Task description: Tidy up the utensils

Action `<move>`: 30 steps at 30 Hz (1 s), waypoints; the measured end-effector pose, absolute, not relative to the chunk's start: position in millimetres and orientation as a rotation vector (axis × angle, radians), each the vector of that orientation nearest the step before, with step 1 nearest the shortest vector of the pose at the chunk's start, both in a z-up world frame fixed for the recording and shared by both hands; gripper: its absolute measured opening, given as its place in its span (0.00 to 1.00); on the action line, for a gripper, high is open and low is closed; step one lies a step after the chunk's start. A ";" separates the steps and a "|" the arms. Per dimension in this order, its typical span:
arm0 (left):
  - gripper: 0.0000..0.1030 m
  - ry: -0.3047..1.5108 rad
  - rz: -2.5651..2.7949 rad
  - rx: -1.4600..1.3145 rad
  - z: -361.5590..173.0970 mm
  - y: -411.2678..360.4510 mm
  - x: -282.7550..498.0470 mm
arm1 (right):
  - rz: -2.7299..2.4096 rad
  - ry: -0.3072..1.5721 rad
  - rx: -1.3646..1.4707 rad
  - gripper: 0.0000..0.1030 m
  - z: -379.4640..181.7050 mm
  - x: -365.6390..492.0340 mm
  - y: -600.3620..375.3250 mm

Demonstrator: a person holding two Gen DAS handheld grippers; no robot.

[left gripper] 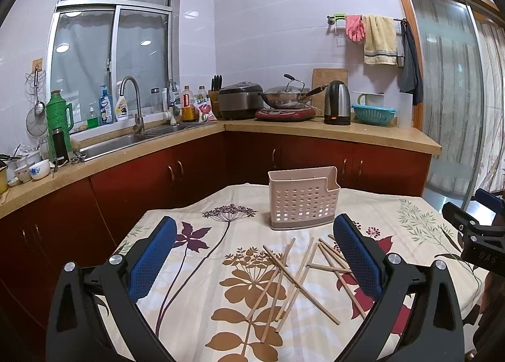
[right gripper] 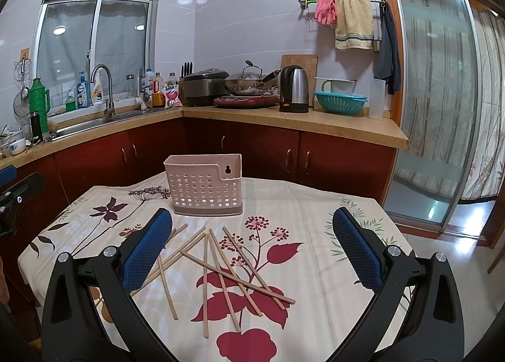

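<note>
Several wooden chopsticks (left gripper: 293,280) lie scattered in a loose pile on the floral tablecloth (left gripper: 195,314); they also show in the right wrist view (right gripper: 221,270). A pink perforated utensil holder (left gripper: 302,199) stands upright behind them, near the table's far edge, and shows in the right wrist view (right gripper: 205,187). My left gripper (left gripper: 252,261) is open and empty, above the table with the pile between its fingers and to the right. My right gripper (right gripper: 252,251) is open and empty, with the pile between its fingers and to the left. The right gripper's body (left gripper: 476,236) shows at the left view's right edge.
A red-fronted kitchen counter (left gripper: 331,130) wraps behind the table, with a sink (left gripper: 126,141), wok (left gripper: 285,100), kettle (left gripper: 337,103) and teal colander (left gripper: 374,113). A sliding glass door (right gripper: 435,94) is on the right. The table's far edge drops off behind the holder.
</note>
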State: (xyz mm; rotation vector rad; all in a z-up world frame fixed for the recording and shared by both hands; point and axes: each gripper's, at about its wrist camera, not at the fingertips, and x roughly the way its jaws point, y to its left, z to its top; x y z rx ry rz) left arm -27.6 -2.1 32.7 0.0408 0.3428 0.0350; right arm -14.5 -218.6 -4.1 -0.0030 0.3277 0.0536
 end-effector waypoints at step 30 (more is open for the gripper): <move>0.94 0.346 0.044 0.039 26.7 0.1 -27.2 | 0.054 0.328 -0.004 0.96 -5.3 -14.5 -217.9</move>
